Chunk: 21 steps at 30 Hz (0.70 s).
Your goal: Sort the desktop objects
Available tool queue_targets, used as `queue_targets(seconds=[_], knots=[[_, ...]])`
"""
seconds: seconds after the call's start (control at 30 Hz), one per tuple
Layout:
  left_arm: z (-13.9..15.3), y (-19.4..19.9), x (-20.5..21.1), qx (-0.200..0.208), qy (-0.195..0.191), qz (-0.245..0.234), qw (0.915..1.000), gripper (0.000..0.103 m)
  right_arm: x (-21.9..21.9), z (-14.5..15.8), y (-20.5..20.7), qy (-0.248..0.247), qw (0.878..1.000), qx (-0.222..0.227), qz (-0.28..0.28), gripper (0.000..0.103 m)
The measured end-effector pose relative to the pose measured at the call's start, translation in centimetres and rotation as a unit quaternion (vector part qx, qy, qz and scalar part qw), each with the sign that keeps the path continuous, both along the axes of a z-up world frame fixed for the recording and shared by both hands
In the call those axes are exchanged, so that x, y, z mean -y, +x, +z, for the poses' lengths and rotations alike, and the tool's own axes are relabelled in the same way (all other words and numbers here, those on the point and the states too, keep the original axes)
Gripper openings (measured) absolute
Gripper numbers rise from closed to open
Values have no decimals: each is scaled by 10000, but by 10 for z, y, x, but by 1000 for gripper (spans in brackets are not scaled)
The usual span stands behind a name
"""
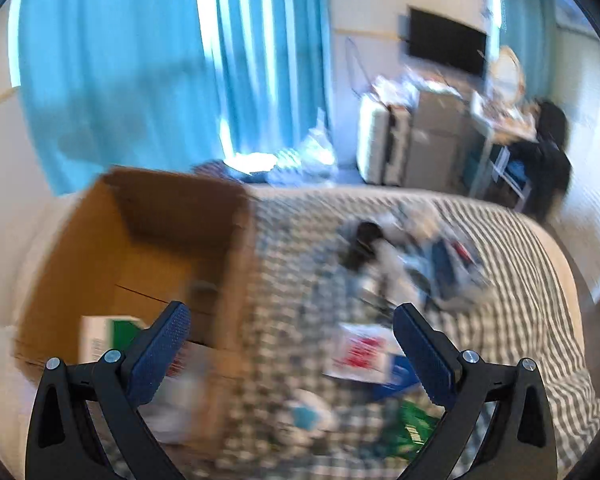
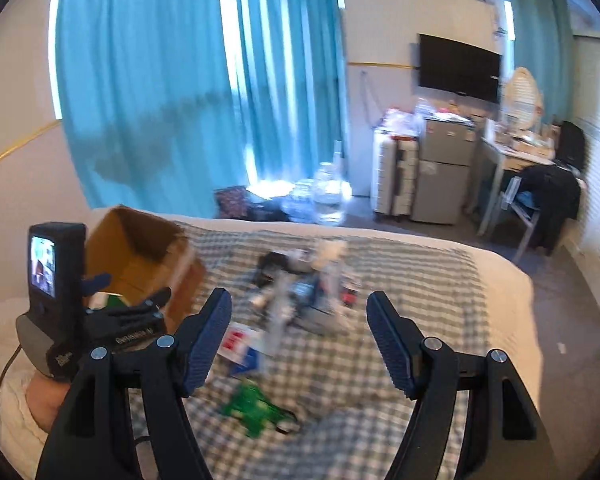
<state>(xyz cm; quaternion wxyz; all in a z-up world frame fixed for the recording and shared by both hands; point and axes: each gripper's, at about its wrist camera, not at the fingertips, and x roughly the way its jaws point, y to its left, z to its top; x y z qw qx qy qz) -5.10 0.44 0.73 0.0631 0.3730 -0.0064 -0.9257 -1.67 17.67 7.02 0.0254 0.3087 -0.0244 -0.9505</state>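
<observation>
**Both tools hang open over a cluttered bed**

Blue-padded fingers (image 1: 160, 354) of the left tool (image 1: 292, 350) fill the bottom of its own view, spread wide with nothing between them. Just beyond, at 10 o'clock, an open cardboard box (image 1: 140, 248) rests on the checked bedspread (image 1: 500, 320) with a white-and-green carton (image 1: 108, 338) inside it. A red-and-white packet (image 1: 362, 354) lies between the fingers at 12 o'clock, touching a blue item under it, with a green packet (image 1: 410, 426) nearer at 5 o'clock. Much of this view is blurred.

From the right wrist, the right tool (image 2: 298, 344) is likewise wide open and holds nothing. The left tool (image 2: 134, 308) appears at 9 o'clock, its small screen lit, reaching toward the cardboard box (image 2: 140, 256). The green packet (image 2: 252, 406) lies on the bedspread (image 2: 440, 280) at 6 o'clock, the red-and-white packet (image 2: 236, 342) at 10 o'clock, and a loose heap of mixed items (image 2: 312, 288) sits farther off at 12 o'clock; what the heap contains cannot be made out.

Behind the bed hang blue curtains (image 2: 180, 80), with a wall-mounted television (image 2: 458, 68) at 1 o'clock above a small grey fridge (image 2: 444, 168).
</observation>
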Motion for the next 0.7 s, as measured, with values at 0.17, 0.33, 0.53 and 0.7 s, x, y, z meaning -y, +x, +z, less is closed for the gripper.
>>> queue_targets(seconds=[0.17,0.33,0.53,0.7], knots=[[-38,-48,-63,-86,-1336,51,9910,103,-25,-6,17,297,9982,308,-425,70],[-59,-66,-58,114,-1140,370,9927,103,-28,-5,34,418,9978,264,-449,85],[-68,-57,-31,295,-233,131,9992,103,-26,-36,16,374,9984,303,-289,86],[-88,-57,-43,459,-139,-598,9971,103,-19,-79,-26,215,9980,567,-193,86]])
